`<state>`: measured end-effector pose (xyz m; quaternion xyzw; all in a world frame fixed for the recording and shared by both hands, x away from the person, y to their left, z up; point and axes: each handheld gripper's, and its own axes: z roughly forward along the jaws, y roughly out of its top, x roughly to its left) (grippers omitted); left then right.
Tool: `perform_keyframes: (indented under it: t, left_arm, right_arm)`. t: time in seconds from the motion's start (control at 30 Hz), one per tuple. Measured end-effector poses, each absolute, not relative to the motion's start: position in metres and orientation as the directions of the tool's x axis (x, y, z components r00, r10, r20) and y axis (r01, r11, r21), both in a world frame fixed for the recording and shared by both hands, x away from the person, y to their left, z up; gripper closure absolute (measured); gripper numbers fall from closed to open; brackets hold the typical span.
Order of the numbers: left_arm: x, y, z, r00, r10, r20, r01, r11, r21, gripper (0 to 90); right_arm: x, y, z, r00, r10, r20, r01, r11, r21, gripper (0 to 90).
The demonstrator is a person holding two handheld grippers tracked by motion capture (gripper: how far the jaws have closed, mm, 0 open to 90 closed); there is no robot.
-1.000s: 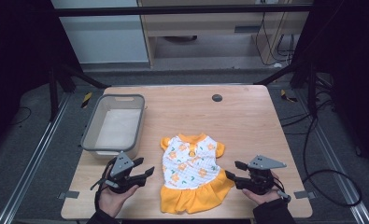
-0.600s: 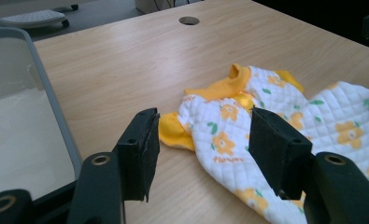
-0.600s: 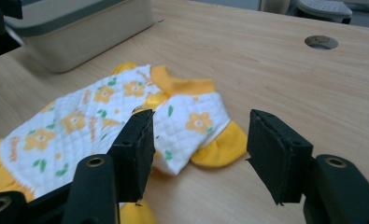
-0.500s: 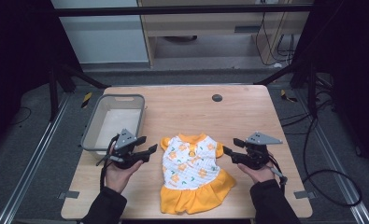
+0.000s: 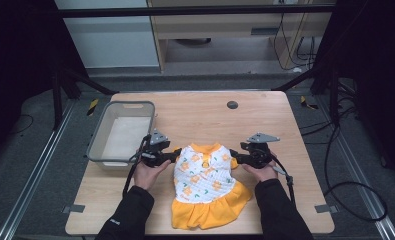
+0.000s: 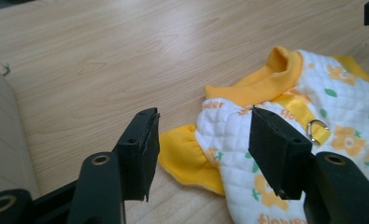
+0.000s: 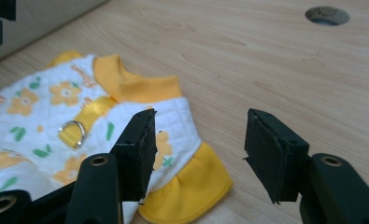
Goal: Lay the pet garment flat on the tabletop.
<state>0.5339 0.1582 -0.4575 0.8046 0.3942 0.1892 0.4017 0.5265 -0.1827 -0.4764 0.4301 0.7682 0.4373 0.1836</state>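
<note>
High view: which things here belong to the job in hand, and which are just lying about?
In the job:
- small dress, white with orange flowers, flat on the table
- left tongs, open, at its sleeve
- right tongs, open, at the other sleeve

Lying about:
- grey bin, beside the left hand
- round hole in the tabletop

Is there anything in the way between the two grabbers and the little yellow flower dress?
No, nothing visible. The left gripper has its open jaws around one yellow sleeve of the dress, and the right gripper is open at the other sleeve.
</note>
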Motion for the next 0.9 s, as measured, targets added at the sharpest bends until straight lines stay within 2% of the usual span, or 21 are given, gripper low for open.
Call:
perform_keyframes:
  t: [0.33,0.5,0.63,0.77,0.9]
  left_arm:
    - [0.548,0.139,-0.482,0.619,0.786,0.0,0.534,-0.421,0.733,42.5]
    - [0.55,0.137,-0.489,0.62,0.784,0.016,0.549,-0.449,0.705,45.7]
    - [0.549,0.137,-0.493,0.621,0.784,0.017,0.555,-0.455,0.697,49.7]
    - [0.549,0.138,-0.495,0.617,0.787,0.001,0.565,-0.443,0.696,54.1]
    - [0.547,0.136,-0.494,0.62,0.785,-0.003,0.569,-0.446,0.691,65.1]
  right_arm:
    - [0.536,-0.17,-0.498,-0.585,0.808,0.071,0.545,0.327,0.772,52.4]
    - [0.537,-0.17,-0.501,-0.588,0.805,0.079,0.559,0.335,0.758,58.9]
    - [0.537,-0.167,-0.501,-0.594,0.8,0.084,0.566,0.342,0.75,66.1]
    - [0.537,-0.163,-0.499,-0.604,0.792,0.091,0.577,0.355,0.735,77.1]
    - [0.537,-0.161,-0.498,-0.602,0.793,0.089,0.581,0.359,0.73,82.4]
